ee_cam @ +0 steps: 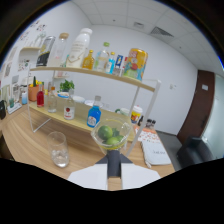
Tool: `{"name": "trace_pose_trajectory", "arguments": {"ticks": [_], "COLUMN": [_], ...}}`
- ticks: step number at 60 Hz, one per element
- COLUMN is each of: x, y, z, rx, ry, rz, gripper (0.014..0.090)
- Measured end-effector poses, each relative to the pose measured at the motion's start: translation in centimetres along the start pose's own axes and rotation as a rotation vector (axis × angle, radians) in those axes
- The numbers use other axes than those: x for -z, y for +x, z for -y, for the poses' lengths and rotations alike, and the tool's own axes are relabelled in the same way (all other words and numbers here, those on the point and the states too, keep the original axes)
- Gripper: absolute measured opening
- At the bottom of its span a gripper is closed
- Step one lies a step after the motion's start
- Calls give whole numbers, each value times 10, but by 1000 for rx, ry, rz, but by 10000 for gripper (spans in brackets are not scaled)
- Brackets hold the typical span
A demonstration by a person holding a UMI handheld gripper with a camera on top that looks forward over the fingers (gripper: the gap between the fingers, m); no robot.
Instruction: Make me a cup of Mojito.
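a clear glass of limes (112, 135) sits just ahead of the gripper (114, 172), lifted off the worktop (30, 145) and apparently carried by it, though whether the jaws clench it i cannot tell. an empty tumbler (58, 149) stands to their left, likely the mixing cup; bottles (93, 116) line the shelf (100, 75) beyond.

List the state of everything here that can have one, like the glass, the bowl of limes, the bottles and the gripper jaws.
Glass: upright on the table, looks empty.
Clear bowl: just ahead of the jaws, holding green limes.
Blue-labelled bottle: upright on the lower shelf, capped.
Top-shelf bottles: upright, in a row.
Gripper: jaws hidden, open or shut unclear.
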Motion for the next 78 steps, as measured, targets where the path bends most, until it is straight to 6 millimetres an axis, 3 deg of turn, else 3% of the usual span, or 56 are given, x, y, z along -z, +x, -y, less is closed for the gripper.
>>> {"name": "trace_pose_trajectory", "arguments": {"ticks": [12,20,30,42,50,54,56,64,69,74,78], "x": [-29,-47,-60,-60,-56,-50,-47,-23,-4,15,30], "y": [24,27,21,15,10,17,21,25,17,-2,-29], "z": [-107,-156,-188,-199,-193,-181,-170,-115,-73,-37,-17], "rx": [-218,-283,-322,-322,-349,-354,-363,-391,-392,-390,-393], "ry": [-192,-292,-359,-387,-386,-358,-330,-219,-125,-68,-39], "rz": [68,108,143,159,175,149,132,89,67,35,38], "gripper": [149,148,149,179,493,781,869,856,855,850,850]}}
